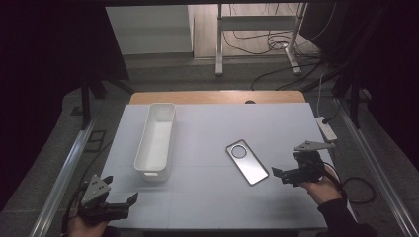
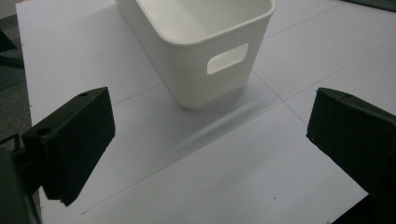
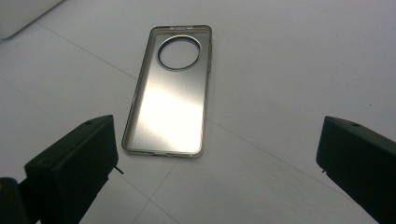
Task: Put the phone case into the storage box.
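A clear phone case [image 1: 247, 161] with a round camera cutout lies flat on the white table top [image 1: 212, 197], right of centre. My right gripper [image 1: 285, 165] hovers just right of it, open and holding nothing. In the right gripper view the case [image 3: 170, 102] lies ahead of that gripper [image 3: 217, 135], nearer its left jaw. A long white bin [image 1: 155, 140] stands left of centre and looks empty. My left gripper [image 1: 120, 189] is open near the front left corner, short of the bin's near end. In the left gripper view that gripper [image 2: 210, 121] faces the bin's handle-slot wall [image 2: 187, 60].
A white power strip [image 1: 326, 127] lies at the table's right edge, with cables trailing on the floor beyond. A wooden edge [image 1: 217, 97] borders the far side. Metal stand legs [image 1: 257, 22] rise behind the table. A corner of the bin [image 3: 18, 14] shows at the right gripper view's top left.
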Motion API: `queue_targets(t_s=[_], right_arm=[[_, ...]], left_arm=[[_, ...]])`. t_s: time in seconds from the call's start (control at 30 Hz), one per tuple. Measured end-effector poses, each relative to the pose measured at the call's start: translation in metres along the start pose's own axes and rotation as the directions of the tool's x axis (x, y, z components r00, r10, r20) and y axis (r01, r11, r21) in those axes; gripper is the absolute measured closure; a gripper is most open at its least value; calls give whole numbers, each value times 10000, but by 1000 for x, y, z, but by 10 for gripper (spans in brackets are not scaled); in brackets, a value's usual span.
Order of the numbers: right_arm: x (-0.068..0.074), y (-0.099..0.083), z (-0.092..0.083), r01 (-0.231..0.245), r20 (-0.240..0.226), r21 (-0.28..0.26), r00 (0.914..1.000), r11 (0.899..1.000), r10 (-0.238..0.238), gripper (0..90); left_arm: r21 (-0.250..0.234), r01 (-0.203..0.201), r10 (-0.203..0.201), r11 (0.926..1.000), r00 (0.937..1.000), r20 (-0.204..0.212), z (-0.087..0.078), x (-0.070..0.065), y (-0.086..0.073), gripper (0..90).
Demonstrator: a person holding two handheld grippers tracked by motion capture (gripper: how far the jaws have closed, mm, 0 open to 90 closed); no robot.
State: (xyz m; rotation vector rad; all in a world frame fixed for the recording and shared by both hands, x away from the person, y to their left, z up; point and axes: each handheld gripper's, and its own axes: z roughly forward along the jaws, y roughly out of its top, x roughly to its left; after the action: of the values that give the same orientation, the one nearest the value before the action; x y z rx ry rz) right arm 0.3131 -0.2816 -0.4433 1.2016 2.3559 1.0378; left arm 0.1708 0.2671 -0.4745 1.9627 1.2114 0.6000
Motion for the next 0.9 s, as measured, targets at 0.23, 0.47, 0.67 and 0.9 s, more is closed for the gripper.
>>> queue_targets(t_s=[0.23,0.47,0.67,0.9], right_arm=[[0,8,8,58,-316,166,9995,9998,-53,4],[0,17,19,134,-350,243,9993,9996,-125,3],[-3,23,28,6,-223,341,9998,9994,2,0],[-6,28,37,49,-106,480,9999,9988,-44,0]], left_arm=[[5,-2,2,10000,10000,11,0,0,0,17],[12,-14,14,10000,10000,10,0,0,0,17],[12,-9,9,10000,10000,13,0,0,0,17],[15,7,-7,10000,10000,0,0,0,0,18]])
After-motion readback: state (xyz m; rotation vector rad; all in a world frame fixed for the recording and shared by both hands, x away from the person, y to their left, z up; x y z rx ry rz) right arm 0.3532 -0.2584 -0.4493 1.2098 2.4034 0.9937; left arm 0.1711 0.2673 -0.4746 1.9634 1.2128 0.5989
